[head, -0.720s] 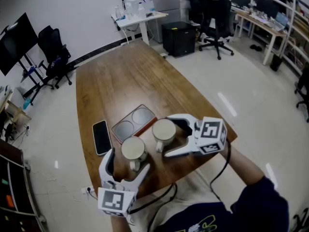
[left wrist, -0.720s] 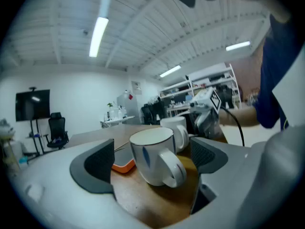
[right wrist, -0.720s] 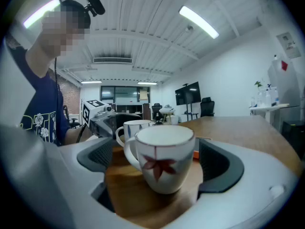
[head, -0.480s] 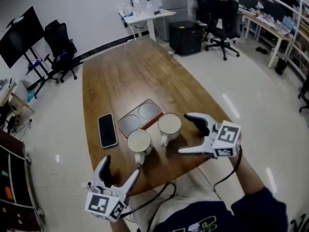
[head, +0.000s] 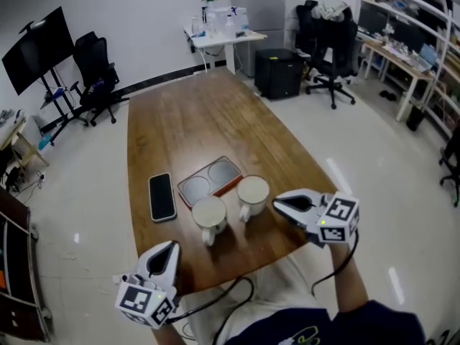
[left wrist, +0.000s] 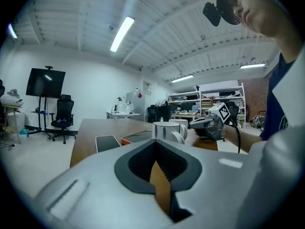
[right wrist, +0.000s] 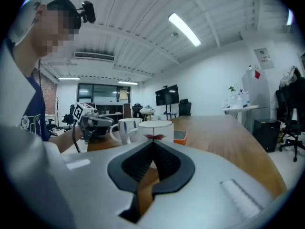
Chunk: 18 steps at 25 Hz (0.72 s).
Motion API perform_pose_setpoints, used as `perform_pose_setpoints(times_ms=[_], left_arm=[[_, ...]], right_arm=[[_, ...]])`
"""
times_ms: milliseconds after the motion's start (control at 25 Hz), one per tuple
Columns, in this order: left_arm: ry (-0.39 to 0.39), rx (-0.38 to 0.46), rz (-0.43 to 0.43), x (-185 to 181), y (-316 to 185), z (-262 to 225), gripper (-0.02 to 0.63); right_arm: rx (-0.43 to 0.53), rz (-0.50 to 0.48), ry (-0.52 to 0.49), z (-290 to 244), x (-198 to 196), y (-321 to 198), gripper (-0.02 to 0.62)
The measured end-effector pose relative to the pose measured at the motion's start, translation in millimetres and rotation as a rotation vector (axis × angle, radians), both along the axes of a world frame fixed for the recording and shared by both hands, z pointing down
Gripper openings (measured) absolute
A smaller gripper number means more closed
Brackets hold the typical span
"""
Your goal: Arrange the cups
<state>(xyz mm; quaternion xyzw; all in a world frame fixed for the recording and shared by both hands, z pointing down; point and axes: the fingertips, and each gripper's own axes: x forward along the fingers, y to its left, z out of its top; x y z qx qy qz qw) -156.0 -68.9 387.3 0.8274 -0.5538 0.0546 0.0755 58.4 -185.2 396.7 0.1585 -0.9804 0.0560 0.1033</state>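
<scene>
Left claw [head: 166, 251] & right claw [head: 280, 205] both pinched closed, empty. Reaching in w/o opening first could topple white cup [head: 253, 191] just beside tray [head: 195, 188].

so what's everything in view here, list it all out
table: 1, brown wood, centre of the room
left mug: 1, white, near end of the table
right mug: 1, white, beside the left mug
tray: 1, grey with orange rim, just beyond the mugs
phone: 1, black, left of the tray
office chairs: at least 2, black, on the floor
monitor: 1, black, far left on a stand
desk: 1, white, far wall
cabinet: 1, black, beyond the table
left gripper: 1, white, shut, empty
right gripper: 1, white, shut, empty
</scene>
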Motion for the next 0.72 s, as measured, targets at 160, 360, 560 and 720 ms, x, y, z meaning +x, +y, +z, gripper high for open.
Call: perform_pose_setpoints(times_ms=[160,360,560,720], left_arm=[[0.001,0.009,0.004,2.2,0.3,-1.8,0.004],[0.001,0.011,0.0,1.4,-0.2,-0.9,0.005],[0.0,0.014,0.001,1.4,0.0,-2.3,0.005],[-0.001,0.015,0.0,1.6,1.2,-3.3,0.005]], right_arm=[[0.028,0.021,-0.038,-8.7,-1.0,-4.6,0.0],[0.029,-0.044,-0.028,-4.2,-9.3,-6.3,0.0],[0.029,-0.048,-0.035,-7.8,-11.3,-5.1,0.0],[0.027,-0.047,-0.034,-7.3,-10.6,-4.7,0.0]])
